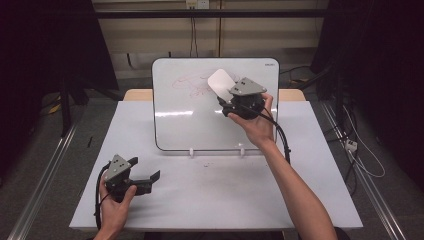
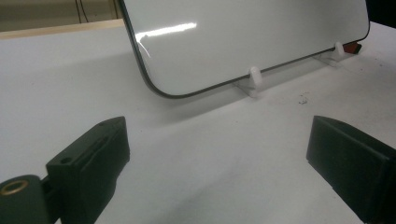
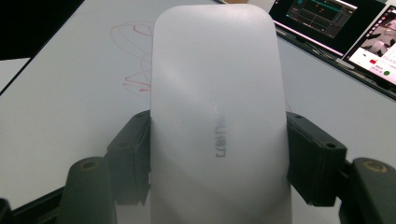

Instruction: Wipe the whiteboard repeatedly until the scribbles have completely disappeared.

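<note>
A whiteboard (image 1: 185, 120) leans upright on small white clips at the back of the table, with faint red scribbles (image 1: 192, 85) near its top. My right gripper (image 1: 222, 97) is shut on a white eraser (image 1: 220, 82), whose face lies against the board beside the scribbles. In the right gripper view the eraser (image 3: 217, 116) sits clamped between both jaws, and the red scribbles (image 3: 133, 56) lie to its left. My left gripper (image 1: 145, 172) rests low at the table's front left, open, with nothing between its jaws (image 2: 217, 158); the board's lower edge (image 2: 210, 88) stands beyond them.
The white table (image 1: 210, 195) spreads in front of the board. White clips (image 2: 254, 79) hold the board's bottom edge, with a red piece (image 2: 352, 46) past the far one. Monitors (image 3: 336, 23) glow behind the board. Cables trail on the floor at right.
</note>
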